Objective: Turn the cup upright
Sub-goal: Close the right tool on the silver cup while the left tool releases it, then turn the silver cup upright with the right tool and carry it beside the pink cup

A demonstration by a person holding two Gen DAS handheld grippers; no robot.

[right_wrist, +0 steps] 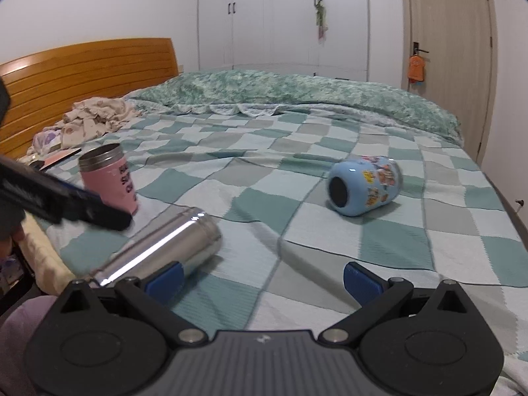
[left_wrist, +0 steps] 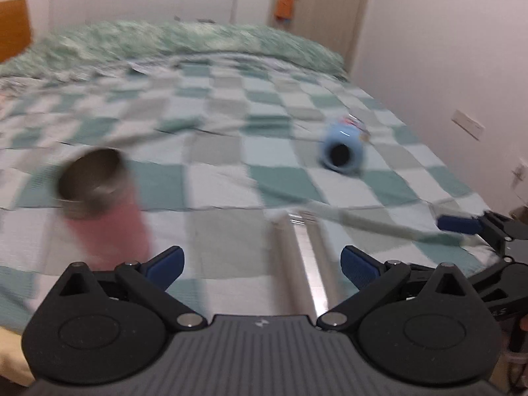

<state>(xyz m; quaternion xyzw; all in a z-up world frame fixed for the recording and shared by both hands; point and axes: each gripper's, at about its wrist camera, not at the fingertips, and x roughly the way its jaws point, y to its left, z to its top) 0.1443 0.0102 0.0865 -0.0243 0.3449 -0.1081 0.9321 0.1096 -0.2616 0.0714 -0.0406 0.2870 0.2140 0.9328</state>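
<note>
1. Cups are sitting on the checkered bedspread (right_wrist: 297,204): a blue stickered cup (right_wrist: 364,186) is lying on its side, mouth facing the cameras.
2. Nearer, a steel tumbler (right_wrist: 165,244) is lying tipped beside an upright pink cup (right_wrist: 110,178).
3. Left gripper (left_wrist: 262,264) is hanging spread wide over the tumbler, gripping nothing.
4. Right gripper (right_wrist: 264,279) is likewise gaping, empty, well short of the blue cup.

Glossy steel cup (right_wrist: 165,247) — woven quilt (right_wrist: 330,247)
</note>
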